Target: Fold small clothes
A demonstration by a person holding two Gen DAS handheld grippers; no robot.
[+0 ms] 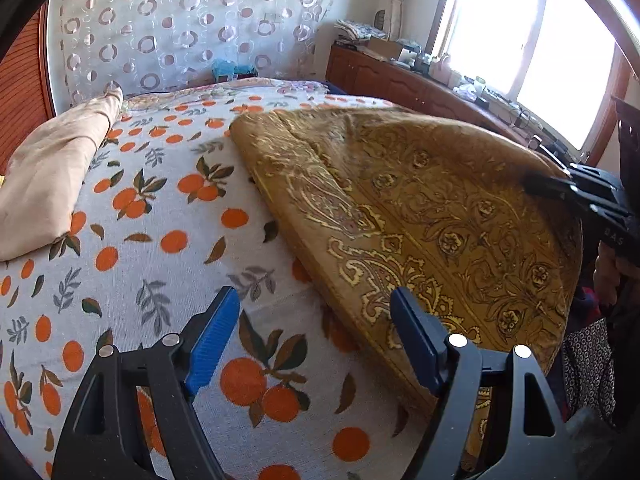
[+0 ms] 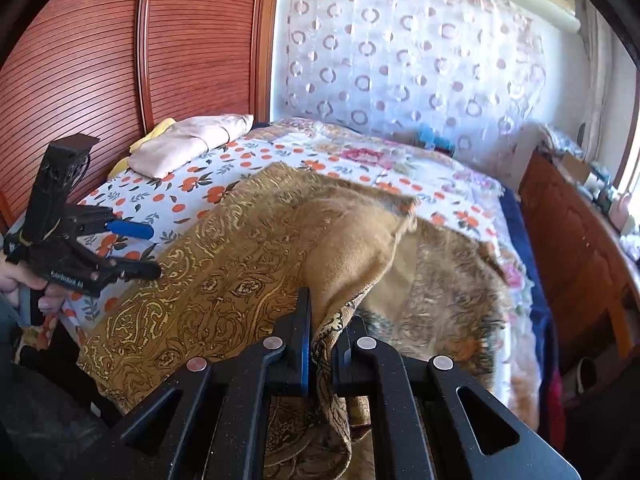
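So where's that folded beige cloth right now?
The folded beige cloth lies at the bed's far left edge, on the orange-print sheet, beside the wooden wardrobe.

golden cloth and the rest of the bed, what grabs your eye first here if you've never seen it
The golden paisley cloth stands out first, spread over the near right part of the bed and lifted at one edge by the right hand-held gripper, which is shut on it. Under it lies the sheet printed with oranges, with the left hand-held gripper open above it. A folded beige garment sits at the far left by the red-brown wardrobe.
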